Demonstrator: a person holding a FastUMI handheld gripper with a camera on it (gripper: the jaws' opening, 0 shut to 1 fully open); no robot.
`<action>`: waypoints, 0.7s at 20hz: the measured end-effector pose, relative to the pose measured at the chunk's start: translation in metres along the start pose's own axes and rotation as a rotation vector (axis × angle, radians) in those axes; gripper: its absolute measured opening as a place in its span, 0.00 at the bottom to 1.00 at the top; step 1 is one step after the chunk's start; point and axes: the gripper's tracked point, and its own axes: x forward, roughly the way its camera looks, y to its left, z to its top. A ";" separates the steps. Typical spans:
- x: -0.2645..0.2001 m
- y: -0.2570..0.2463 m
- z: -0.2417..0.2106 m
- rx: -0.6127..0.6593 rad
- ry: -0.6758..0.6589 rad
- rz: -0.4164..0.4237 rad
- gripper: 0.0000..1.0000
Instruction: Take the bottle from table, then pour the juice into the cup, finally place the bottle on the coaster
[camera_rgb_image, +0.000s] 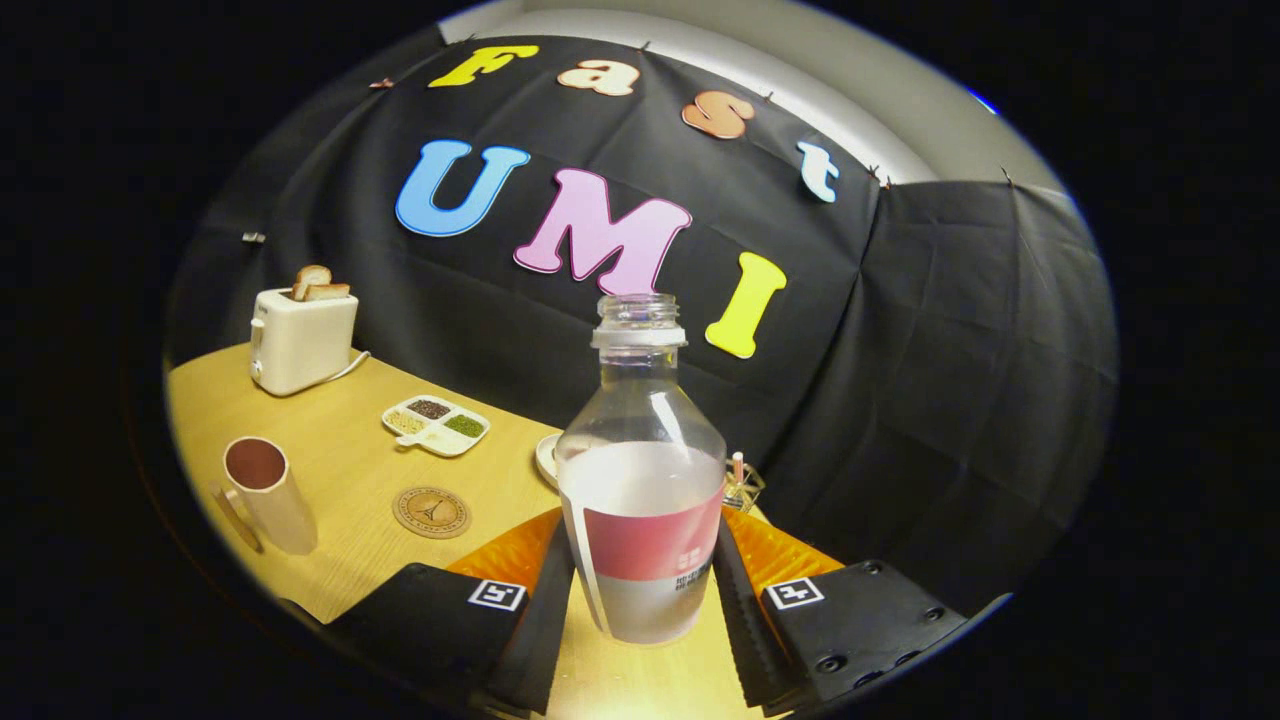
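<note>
The clear plastic bottle (642, 470), uncapped, with a red-and-white label band and pale liquid reaching up to its shoulder, stands upright between the two fingers of the gripper (643, 590). Both fingers press against its lower sides at 9 and 3 o'clock of the bottle, so the tongs are clamped on it. Its base appears to sit at or just above the light wooden table (340, 480); contact cannot be told.

From the bottle, at about 9 o'clock and near, lies the round brown cork coaster (432, 512) with a printed emblem, flat on the table. Further out at 9 o'clock stands the cream cup (268, 494) with a dark reddish inside and a handle, tilted in the fisheye view. At 10 o'clock sits a white four-compartment dish (437, 424) holding dark, pale and green grains. Beyond it, at 10 o'clock and well apart, a cream toaster (301, 340) carries two bread slices (319, 284). Just behind the bottle at 9 o'clock peeks a white plate edge (547, 458); at 3 o'clock, a small wire holder (743, 488).
</note>
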 end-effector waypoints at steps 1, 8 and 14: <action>-0.003 0.003 0.004 -0.018 0.006 0.001 0.72; -0.019 0.050 0.013 -0.181 0.023 0.072 0.72; -0.023 0.077 0.015 -0.366 0.001 0.101 0.72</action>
